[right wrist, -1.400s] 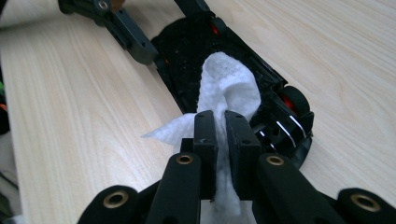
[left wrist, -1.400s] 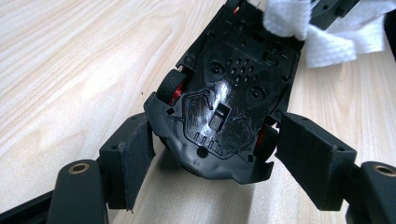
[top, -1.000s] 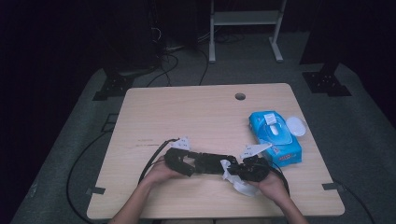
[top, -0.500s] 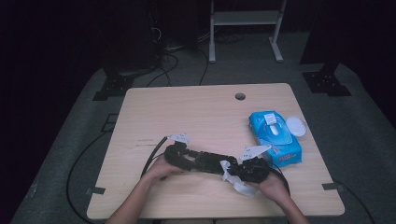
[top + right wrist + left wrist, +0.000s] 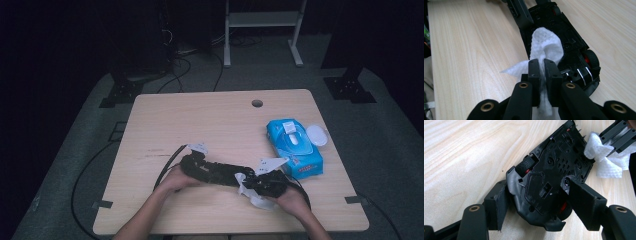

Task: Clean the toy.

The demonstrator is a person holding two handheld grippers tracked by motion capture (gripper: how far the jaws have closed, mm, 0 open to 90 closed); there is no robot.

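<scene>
2 grippers meet: left gripper (image 5: 536, 205), closing, clamps the toy car (image 5: 549, 177); right gripper (image 5: 542, 67) pinches a wipe (image 5: 546, 47) against it.

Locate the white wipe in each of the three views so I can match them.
High view: white wipe low and right of centre, at the right tool.
Left gripper view: upper right, on the toy car.
Right gripper view: centre, pinched in the tool.
Shared landmark: the upturned toy car.

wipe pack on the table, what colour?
Bright blue soft plastic wipe pack with a white flip lid; clearest in the high view.
</scene>
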